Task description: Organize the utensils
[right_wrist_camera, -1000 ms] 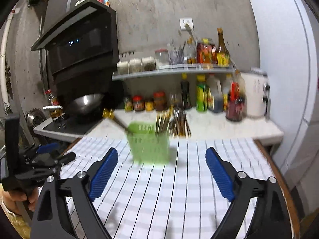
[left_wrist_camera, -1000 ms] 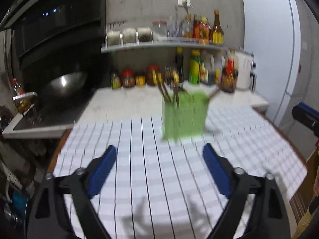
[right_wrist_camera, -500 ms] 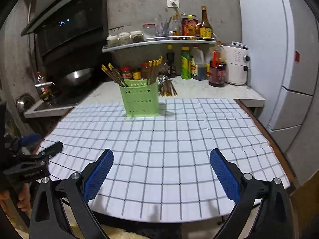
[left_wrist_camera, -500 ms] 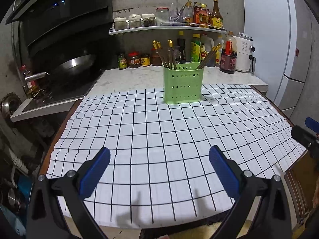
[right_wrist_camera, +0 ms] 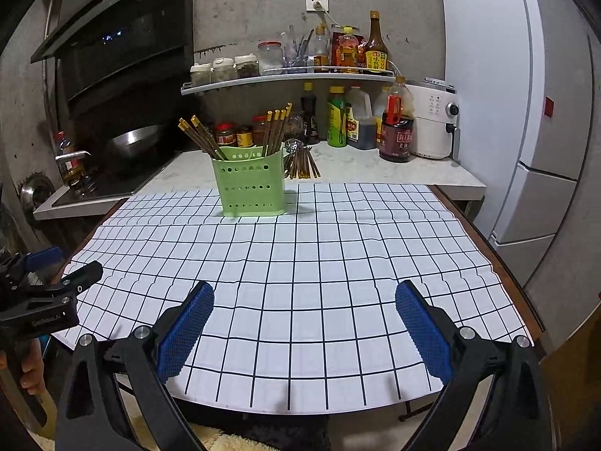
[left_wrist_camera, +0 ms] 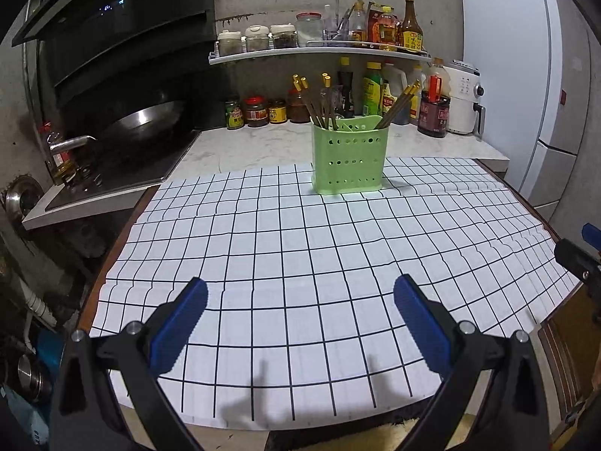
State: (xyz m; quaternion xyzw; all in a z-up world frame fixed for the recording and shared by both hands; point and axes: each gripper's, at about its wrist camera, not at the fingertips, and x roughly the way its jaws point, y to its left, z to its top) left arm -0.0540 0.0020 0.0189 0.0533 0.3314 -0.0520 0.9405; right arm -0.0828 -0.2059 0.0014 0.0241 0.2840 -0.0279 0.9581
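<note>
A white fridge [right_wrist_camera: 496,112] fills the right side of the room, and a black hood [right_wrist_camera: 124,41] hangs over a steel wok [left_wrist_camera: 144,122] at far left. A grid cloth [left_wrist_camera: 319,263] covers the table from its near edge to the marble counter [right_wrist_camera: 375,171] at the far side.

The left claw [left_wrist_camera: 300,310] hangs over the near edge of the cloth, jaws spread wide with nothing between them. The right claw [right_wrist_camera: 304,314] hangs there too, equally wide and holding nothing. The green caddy [left_wrist_camera: 350,159] stands upright at the far edge of the cloth, well apart from both claws: straight ahead and slightly right of the left one, ahead and left of the right one.

The caddy holds chopsticks [right_wrist_camera: 276,127] with gold tips, 1 bunch leaning left and another leaning right. More chopsticks [right_wrist_camera: 302,159] lie loose on the counter just right of and behind it, with a spoon.

A white air fryer [right_wrist_camera: 432,120] sits at far right on the counter beside a dark jar [right_wrist_camera: 396,137] and bottles; their labels are too small to read. A shelf [right_wrist_camera: 285,79] above carries jars and sauce bottles. Small print on the left claw's body, seen at the left edge of the right view, is too blurred to read for certain.
</note>
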